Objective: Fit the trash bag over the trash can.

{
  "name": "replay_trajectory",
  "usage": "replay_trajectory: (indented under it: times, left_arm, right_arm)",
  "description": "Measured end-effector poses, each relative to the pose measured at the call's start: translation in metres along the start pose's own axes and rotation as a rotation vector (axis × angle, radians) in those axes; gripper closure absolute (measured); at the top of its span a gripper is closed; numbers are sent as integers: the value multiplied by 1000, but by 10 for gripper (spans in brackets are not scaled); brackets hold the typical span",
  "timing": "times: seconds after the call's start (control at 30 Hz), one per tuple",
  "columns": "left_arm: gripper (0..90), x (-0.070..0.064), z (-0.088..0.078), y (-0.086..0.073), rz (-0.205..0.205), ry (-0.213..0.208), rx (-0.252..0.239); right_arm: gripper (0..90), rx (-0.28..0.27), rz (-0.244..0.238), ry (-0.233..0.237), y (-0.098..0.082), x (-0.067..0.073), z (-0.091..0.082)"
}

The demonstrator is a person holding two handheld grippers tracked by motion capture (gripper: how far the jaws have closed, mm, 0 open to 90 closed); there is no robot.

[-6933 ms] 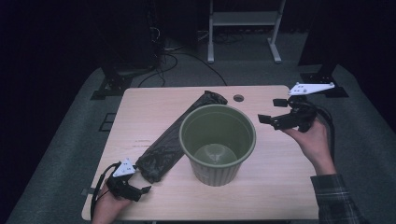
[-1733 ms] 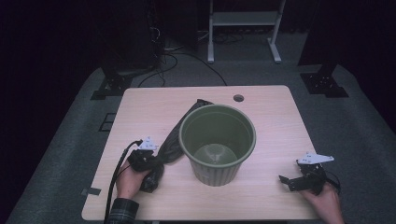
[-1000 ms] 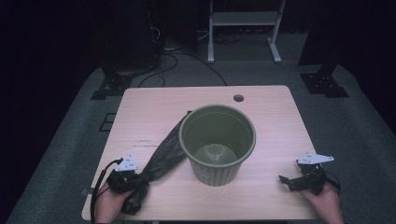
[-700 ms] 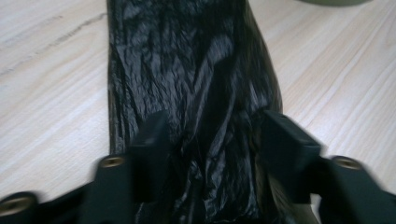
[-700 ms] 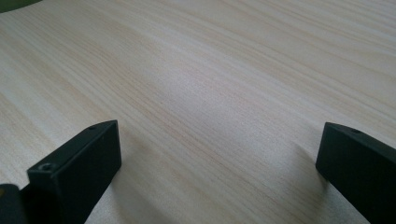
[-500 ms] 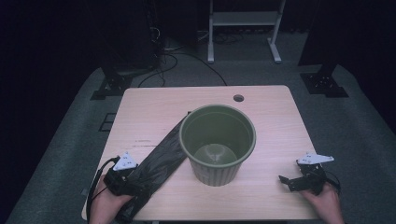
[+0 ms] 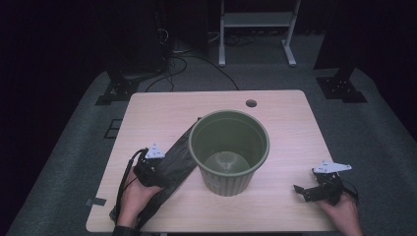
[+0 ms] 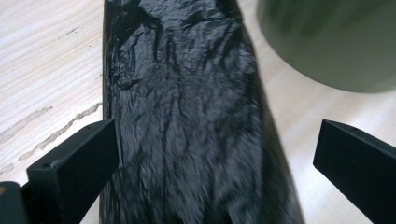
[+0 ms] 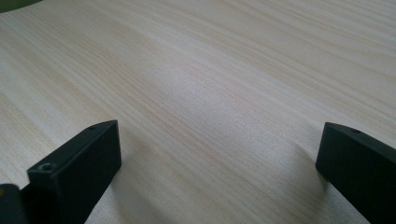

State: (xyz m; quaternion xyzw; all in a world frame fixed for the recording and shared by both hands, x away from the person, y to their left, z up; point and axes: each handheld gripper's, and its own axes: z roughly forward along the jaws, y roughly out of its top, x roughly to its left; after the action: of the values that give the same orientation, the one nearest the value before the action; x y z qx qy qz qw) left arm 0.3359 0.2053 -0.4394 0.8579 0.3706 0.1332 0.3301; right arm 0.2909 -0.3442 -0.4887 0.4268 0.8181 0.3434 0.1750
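A flattened black plastic bag (image 7: 179, 152) lies slantwise on the wooden table (image 7: 162, 113), from the front left edge up to the left side of an upright, empty green bin (image 7: 226, 183). My left gripper (image 7: 163, 170) hovers over the bag's middle. Its jaws have just been opening and now stand wide, one on each side of the crinkled bag (image 8: 187, 116), without pressing on it. The bin's wall (image 8: 336, 42) is at the upper right of the left gripper view. My right gripper (image 7: 301, 191) rests open near the front right corner, with bare wood (image 9: 210, 70) between its jaws.
A round cable hole (image 7: 251, 103) sits in the table's far side behind the bin. On the floor beyond the table are a white stand (image 7: 255, 29), loose cables (image 7: 196, 54) and black stand bases (image 7: 115, 91). Bare wood lies right of the bin.
The left gripper let go of the bag's front end, opened wide and moved up along the bag toward the bin. The right gripper stayed put.
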Motion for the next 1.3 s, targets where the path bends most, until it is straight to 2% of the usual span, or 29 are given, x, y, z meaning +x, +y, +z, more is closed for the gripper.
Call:
replay_trajectory:
  times: [0.17, 0.3, 0.47, 0.53, 0.6, 0.8, 1.03, 1.1, 1.2, 1.3]
  left_arm:
    - [0, 8, 19, 1, -2, 12, 17]
    - [0, 8, 31, -1, 16, 23, 48]
    - [0, 10, 37, -6, 26, 35, 92]
    - [6, 11, 35, -8, 19, 24, 71]
    - [91, 11, 31, -8, 34, 12, 60]
    - [467, 12, 23, -13, 60, -16, 12]
    - [843, 11, 21, -15, 115, -83, 3]
    - [882, 10, 20, -15, 136, -90, 8]
    - [886, 9, 17, -16, 154, -121, 6]
    - [887, 8, 8, -15, 167, -141, -17]
  right_arm:
    - [0, 1, 1, 1, 0, 0, 0]
    - [0, 0, 0, 1, 0, 0, 0]
    - [0, 0, 1, 1, 0, 0, 0]
    - [0, 0, 1, 2, 0, 0, 0]
    - [0, 0, 1, 2, 0, 0, 0]
    - [0, 0, 1, 2, 0, 0, 0]
    - [0, 0, 0, 2, 0, 0, 0]
    - [0, 0, 0, 2, 0, 0, 0]
    - [0, 0, 1, 2, 0, 0, 0]
    - [0, 0, 1, 2, 0, 0, 0]
